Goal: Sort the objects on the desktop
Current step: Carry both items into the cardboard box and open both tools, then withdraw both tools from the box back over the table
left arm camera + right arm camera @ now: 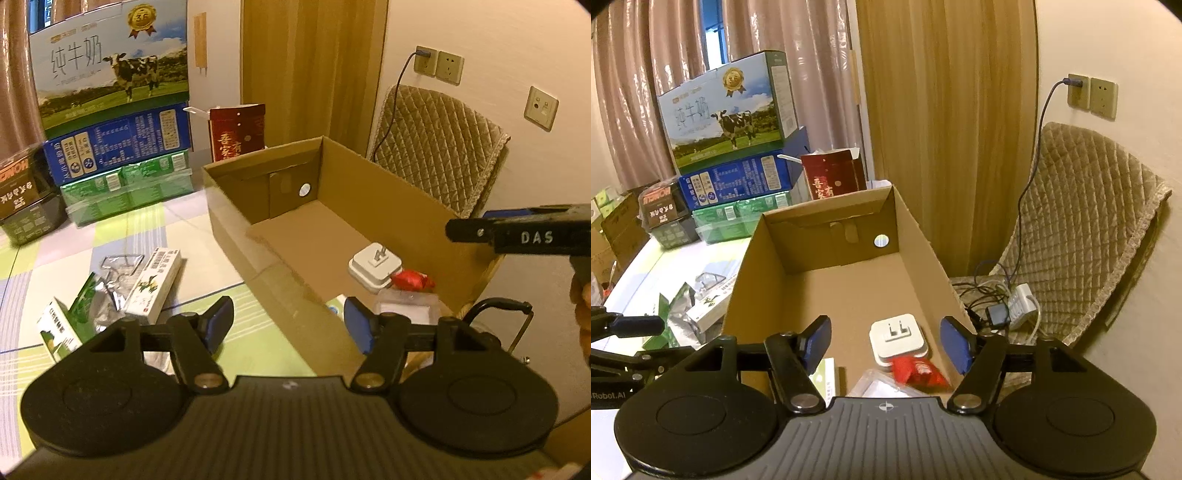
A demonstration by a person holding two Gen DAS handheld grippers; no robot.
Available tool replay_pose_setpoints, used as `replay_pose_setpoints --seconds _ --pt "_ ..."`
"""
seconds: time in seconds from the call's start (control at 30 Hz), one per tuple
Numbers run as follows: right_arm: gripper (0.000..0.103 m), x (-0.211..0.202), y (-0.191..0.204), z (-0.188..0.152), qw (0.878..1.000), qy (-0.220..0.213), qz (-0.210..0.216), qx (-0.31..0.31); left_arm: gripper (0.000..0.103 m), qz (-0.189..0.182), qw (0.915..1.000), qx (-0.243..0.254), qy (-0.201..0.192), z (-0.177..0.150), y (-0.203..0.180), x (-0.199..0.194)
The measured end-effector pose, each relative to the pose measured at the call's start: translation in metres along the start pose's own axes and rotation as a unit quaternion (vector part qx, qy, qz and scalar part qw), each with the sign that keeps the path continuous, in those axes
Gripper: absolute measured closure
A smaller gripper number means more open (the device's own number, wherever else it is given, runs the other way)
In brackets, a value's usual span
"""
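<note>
In the left wrist view, your left gripper (289,325) has its jaws apart with nothing between them. It hangs over the near wall of the cardboard box (236,221) and points down at a slant. Left of it, on the bench (44,266), lie small medicine boxes (155,288) and a foil pack (105,306).

In the right wrist view, your right gripper (886,345) also has its jaws apart and holds nothing. It points down into the box. On the box floor, between the pads, lie a white charger (897,341) and a red packet (918,371) touching it, with a clear plastic case (875,386) just beside.
</note>
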State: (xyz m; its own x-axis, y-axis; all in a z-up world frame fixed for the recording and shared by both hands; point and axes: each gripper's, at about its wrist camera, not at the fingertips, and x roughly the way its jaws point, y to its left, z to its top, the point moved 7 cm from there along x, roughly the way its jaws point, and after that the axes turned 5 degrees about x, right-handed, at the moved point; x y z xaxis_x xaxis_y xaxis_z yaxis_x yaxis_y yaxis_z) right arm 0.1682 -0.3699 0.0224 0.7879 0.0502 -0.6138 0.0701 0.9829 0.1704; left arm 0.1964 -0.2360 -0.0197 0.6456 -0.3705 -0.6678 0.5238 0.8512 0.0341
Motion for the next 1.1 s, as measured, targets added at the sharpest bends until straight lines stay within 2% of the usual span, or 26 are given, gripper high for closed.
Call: replay_pose_setpoints --seconds 0.23,0.33,0.47,1.1 --pt "0.03 -0.016 0.02 -0.007 1.0 0.001 0.009 -0.014 0.035 0.014 0.9999 -0.005 -0.001 -0.015 0.012 -0.022" --pt "0.025 -0.022 0.034 -0.013 1.0 0.003 0.014 -0.025 0.027 0.022 0.9997 -0.006 -0.003 -0.021 0.02 -0.034" --pt "0.019 -0.027 0.051 -0.019 0.999 0.005 0.024 -0.032 0.026 0.037 0.9993 -0.009 -0.003 -0.032 0.034 -0.05" --pt "0.002 -0.051 0.143 -0.044 0.993 0.007 0.094 -0.076 0.008 0.109 0.9929 -0.045 0.014 -0.107 0.128 -0.115"
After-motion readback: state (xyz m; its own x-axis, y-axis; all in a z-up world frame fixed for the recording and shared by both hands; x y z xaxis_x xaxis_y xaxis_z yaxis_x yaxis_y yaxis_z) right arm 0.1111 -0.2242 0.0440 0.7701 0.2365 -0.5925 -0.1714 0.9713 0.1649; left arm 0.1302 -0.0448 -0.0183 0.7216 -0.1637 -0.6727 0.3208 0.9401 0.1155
